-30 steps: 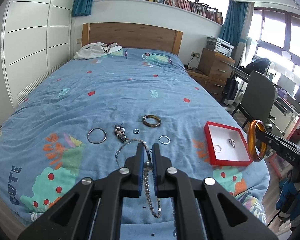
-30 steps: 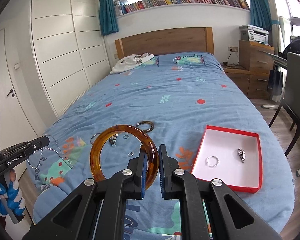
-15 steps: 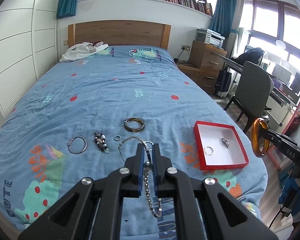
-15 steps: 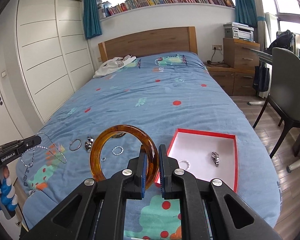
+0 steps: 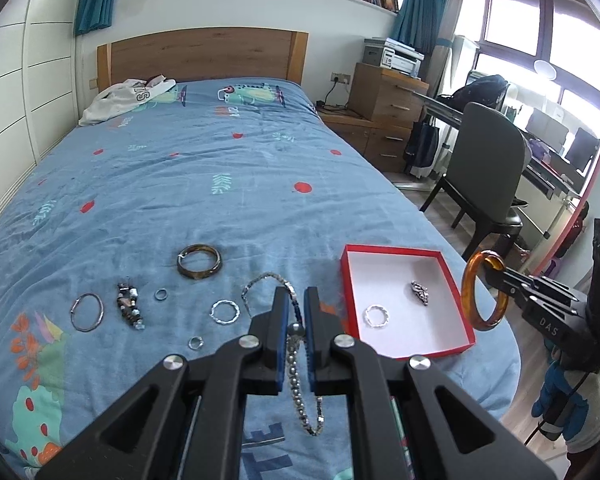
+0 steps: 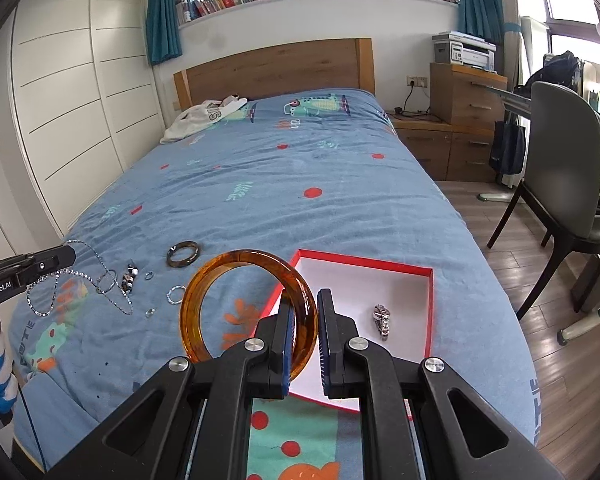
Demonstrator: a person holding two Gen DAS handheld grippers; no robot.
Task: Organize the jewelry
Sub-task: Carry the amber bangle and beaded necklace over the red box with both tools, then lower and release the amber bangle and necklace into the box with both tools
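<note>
My left gripper (image 5: 296,304) is shut on a silver beaded necklace (image 5: 304,396), which hangs in loops above the bed; it also shows in the right wrist view (image 6: 40,292). My right gripper (image 6: 303,308) is shut on an amber bangle (image 6: 224,280) and holds it upright over the near-left corner of the red box (image 6: 430,320). From the left wrist view the bangle (image 5: 470,296) hangs just right of the box (image 5: 346,292). The box holds a silver ring (image 5: 376,315) and a small sparkly piece (image 5: 420,292).
On the blue bedspread (image 5: 220,168) lie a dark bangle (image 5: 199,266), a thin hoop (image 5: 87,312), a beaded piece (image 5: 129,307), a twisted silver ring (image 5: 224,312) and two small rings. A chair (image 6: 560,168) stands right of the bed.
Both grippers have moved to the right along the bed. The amber bangle has come over the red box's near-left corner. The necklace stays hanging from the left gripper.
</note>
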